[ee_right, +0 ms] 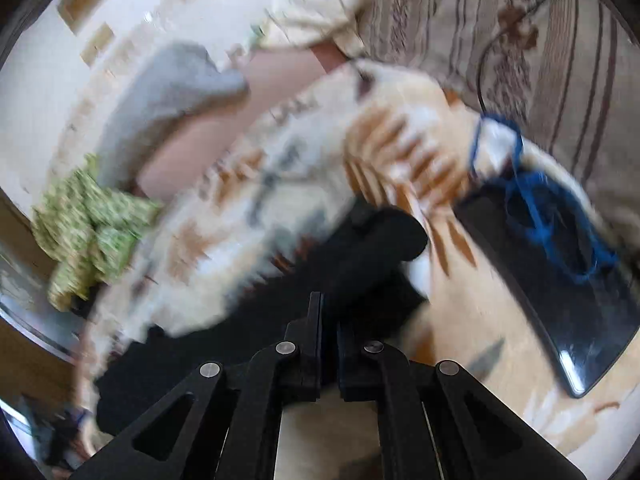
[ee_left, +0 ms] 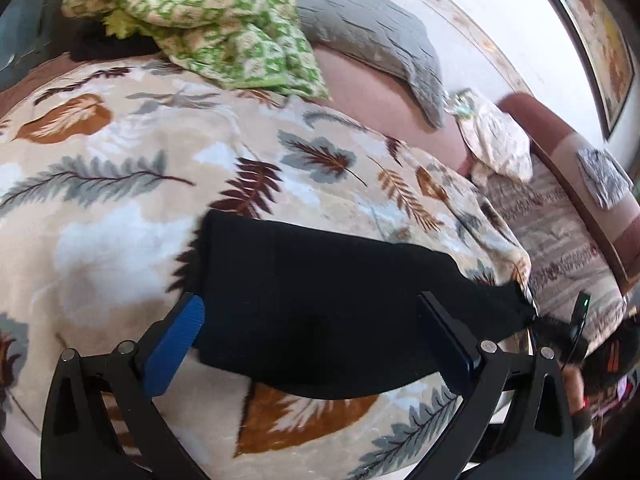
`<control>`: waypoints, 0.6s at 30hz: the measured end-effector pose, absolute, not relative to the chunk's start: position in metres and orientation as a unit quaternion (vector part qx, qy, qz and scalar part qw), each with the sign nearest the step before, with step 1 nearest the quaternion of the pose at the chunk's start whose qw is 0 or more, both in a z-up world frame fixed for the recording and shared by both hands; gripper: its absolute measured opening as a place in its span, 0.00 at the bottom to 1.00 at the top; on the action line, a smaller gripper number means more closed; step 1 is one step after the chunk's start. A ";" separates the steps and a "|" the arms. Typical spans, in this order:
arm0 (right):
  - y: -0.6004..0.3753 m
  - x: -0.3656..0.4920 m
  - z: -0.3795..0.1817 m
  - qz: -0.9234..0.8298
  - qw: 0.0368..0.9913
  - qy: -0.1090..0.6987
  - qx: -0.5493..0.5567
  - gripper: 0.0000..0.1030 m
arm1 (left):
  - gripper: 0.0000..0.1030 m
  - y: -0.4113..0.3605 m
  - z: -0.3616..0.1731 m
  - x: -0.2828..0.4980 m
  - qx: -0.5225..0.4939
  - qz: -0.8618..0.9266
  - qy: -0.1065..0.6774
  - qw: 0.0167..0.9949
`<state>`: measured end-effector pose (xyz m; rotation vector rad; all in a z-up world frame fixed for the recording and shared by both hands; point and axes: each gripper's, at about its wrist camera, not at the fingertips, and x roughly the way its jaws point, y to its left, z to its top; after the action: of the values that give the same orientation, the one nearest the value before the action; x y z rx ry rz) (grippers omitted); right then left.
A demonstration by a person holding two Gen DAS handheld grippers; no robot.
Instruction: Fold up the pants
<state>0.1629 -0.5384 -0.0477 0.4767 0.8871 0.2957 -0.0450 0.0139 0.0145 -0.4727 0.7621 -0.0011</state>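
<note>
In the left wrist view, a green-and-cream patterned cloth [ee_left: 208, 20] is seen bunched at the upper left, with a grey quilted pillow [ee_left: 372, 40] just beside it to the right. A leaf-printed blanket [ee_left: 120, 184] is spread across the bed below them. The black pants [ee_left: 320, 300] are laid on this blanket, folded into a broad band whose right end narrows to a stretched point. The left gripper [ee_left: 312, 340] is held with its jaws spread wide, one on either side of the pants, nothing being gripped. Further right, a striped brown sofa [ee_left: 560, 232] is visible.

The right wrist view is heavily blurred. The right gripper [ee_right: 329, 344] is shown with its jaws pressed together, seemingly pinching the black cloth of the pants [ee_right: 280, 320]. To the right, a dark tablet [ee_right: 560, 300] lies on the blanket beside a blue cord [ee_right: 536, 208]. No writing or brand can be read in either view
</note>
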 end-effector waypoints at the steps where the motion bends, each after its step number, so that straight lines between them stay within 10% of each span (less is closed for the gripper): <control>1: -0.539 0.163 -0.052 0.144 0.862 0.427 0.230 0.05 | 1.00 0.016 0.014 -0.047 -0.228 0.006 0.366 0.902; 11: -0.525 0.131 -0.016 0.181 0.872 0.404 0.210 0.53 | 1.00 0.036 0.008 -0.054 -0.239 0.046 0.365 0.899; 18: -0.419 0.154 0.000 0.303 0.866 0.386 0.098 0.55 | 1.00 0.027 -0.003 -0.047 -0.211 0.042 0.399 0.891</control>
<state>0.1540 -0.4193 0.0000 0.2062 0.8080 0.6355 -0.0466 0.0266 -0.0028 -0.4381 0.8290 0.0881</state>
